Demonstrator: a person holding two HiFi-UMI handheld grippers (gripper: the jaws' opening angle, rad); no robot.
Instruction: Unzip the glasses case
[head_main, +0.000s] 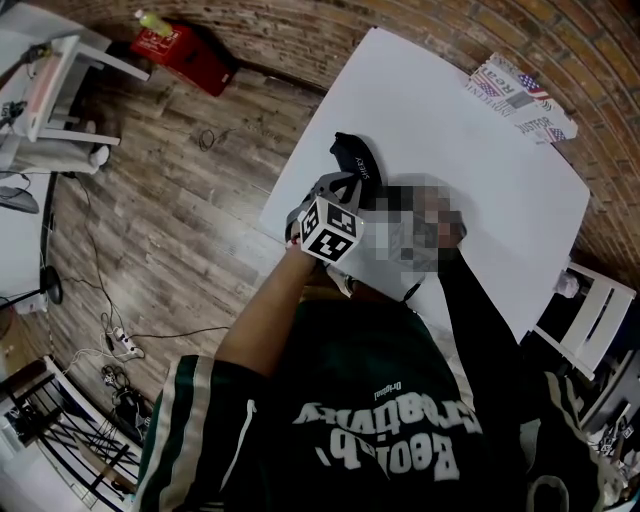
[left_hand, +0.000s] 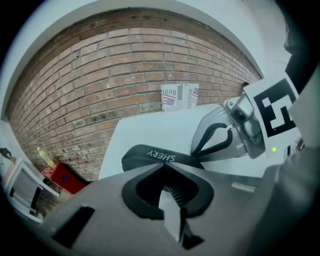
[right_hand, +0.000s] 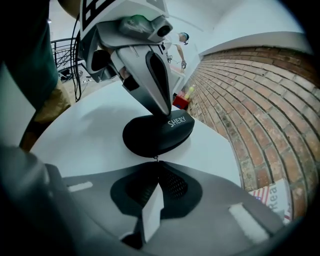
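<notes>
Case — black, on the white table — sits just ahead of the right gripper. Its jaws are squeezed together on what looks like the tiny zip pull. The left gripper, jaws tight together too, pushes down on top of the case. The zip looks all closed, so the whole unzipping is left to do.

Was a white rectangular surface with straight edges. Carried a black zip-up glasses case lettered SHERY, lying flat toward the near-left side. Could not tell whether the printed packet at the far edge rested on it or just beyond.
</notes>
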